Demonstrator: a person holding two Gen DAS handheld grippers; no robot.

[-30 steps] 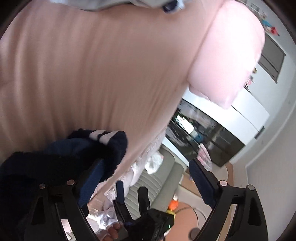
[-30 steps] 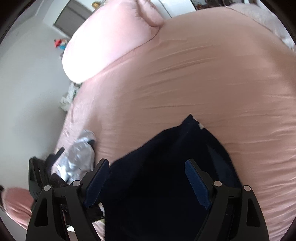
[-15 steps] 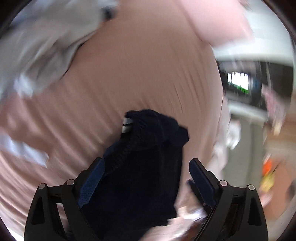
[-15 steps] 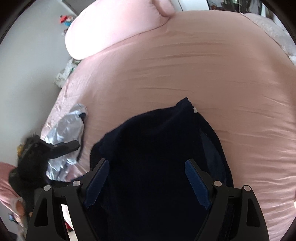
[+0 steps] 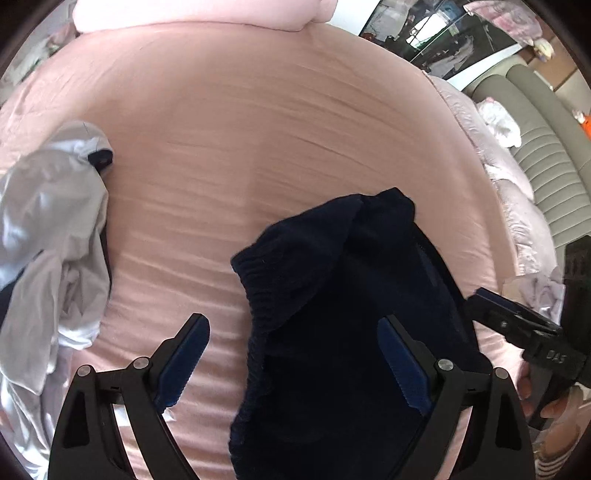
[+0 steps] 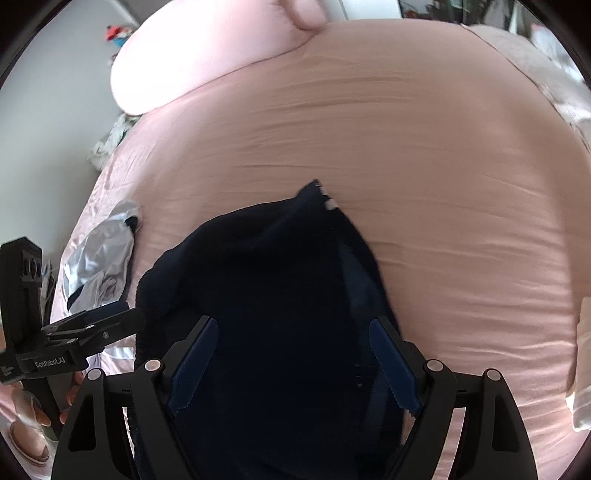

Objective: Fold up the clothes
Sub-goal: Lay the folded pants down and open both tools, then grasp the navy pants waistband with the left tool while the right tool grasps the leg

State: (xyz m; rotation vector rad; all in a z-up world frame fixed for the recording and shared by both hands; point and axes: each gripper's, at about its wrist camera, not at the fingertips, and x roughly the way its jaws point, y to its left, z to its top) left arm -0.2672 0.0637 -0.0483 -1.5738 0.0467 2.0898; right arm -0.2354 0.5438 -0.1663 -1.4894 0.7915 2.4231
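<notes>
left wrist view: left gripper point(image 5: 291, 362) fingers spread wide, holding nothing. dark navy garment point(image 5: 343, 314) lies bunched on the pink bed point(image 5: 240, 122), toward the bed's near edge, right of centre; its lower part runs out of frame between and under the fingers, so full shape unknown. ribbed elastic hem shows along its left side. whether the fingers touch the fabric: can't tell. pale grey garment point(image 5: 48, 236) heaped at the bed's left edge, cut off by the frame. right gripper point(image 5: 517, 325) comes in at the bed's right edge, seen side-on, mostly cropped; its fingers can't be judged here. partial lettering on its body reads like "das", too cropped to be sure. person's hand point(image 5: 543, 402) under it, mostly hidden. pink pillow point(image 5: 192, 14) at the far edge, cropped at top.

right wrist view: right gripper point(image 6: 291, 363) fingers wide apart, empty, over the navy garment point(image 6: 266, 295); garment's near end hidden behind the gripper body. small white tag or stripe point(image 6: 328, 199) at its far tip, blurred. left gripper point(image 6: 99, 325) at the bed's left edge, body marked "genrobot.ai". grey garment point(image 6: 99, 254) just beyond it. white item at the right frame edge, cropped, unidentifiable.
</notes>
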